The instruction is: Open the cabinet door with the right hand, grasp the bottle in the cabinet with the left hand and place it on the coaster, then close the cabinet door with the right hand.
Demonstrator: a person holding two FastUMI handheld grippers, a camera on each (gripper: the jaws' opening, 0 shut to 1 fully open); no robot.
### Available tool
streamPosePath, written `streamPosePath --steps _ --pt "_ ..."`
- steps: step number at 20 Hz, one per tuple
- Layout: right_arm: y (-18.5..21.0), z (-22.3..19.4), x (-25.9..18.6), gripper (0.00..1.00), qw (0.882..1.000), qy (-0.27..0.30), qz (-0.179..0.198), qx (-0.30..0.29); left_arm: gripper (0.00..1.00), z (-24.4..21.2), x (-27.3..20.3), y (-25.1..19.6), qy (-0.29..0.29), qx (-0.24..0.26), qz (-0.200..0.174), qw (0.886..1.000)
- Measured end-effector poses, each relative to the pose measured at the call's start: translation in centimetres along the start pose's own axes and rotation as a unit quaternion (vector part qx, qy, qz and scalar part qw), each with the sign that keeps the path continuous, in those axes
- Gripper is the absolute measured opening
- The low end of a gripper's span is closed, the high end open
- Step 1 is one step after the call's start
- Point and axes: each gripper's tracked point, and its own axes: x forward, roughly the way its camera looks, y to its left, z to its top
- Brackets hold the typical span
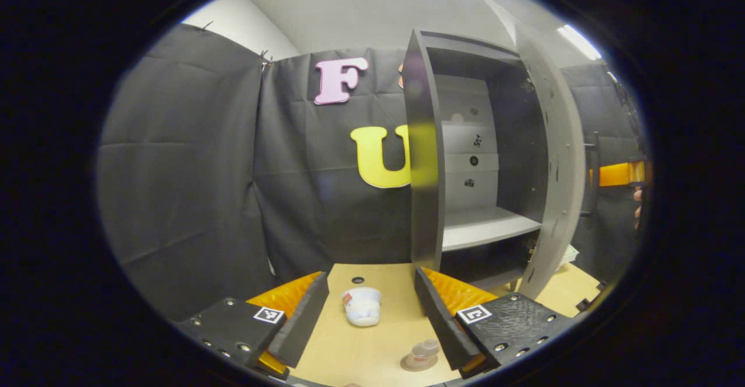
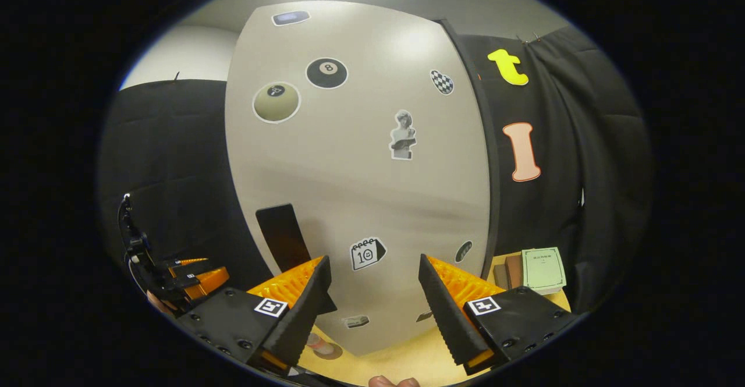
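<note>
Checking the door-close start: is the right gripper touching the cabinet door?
Cannot tell. In the right gripper view the open right gripper overlaps the cabinet door beside its black handle; neither contact nor a gap shows plainly.

Left gripper [image 1: 368,305]: fingers spread, holding nothing. Right gripper [image 2: 372,299]: fingers spread, holding nothing, pointed forward.
</note>
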Motion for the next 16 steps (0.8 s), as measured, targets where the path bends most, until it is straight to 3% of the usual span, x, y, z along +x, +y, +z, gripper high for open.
streamPosePath --steps 3,11,16 --pt "0.4 -0.1 -0.2 0.96 1.0 0.004 -0.02 0.007 0.9 -0.6 -0.5 -0.1 0.004 -0.019 -0.01 1.0" --pt "-4.0 0.1 -2.8 0.96 0.996 -0.014 -0.084 -0.006 0.9 0.2 -0.2 -1.2 -0.011 -0.066 -0.041 0.997" --pt "-7.2 -0.1 -4.8 0.96 0.994 -0.025 -0.106 -0.029 0.9 2.0 -1.3 -2.9 -0.024 -0.07 -0.033 0.997"
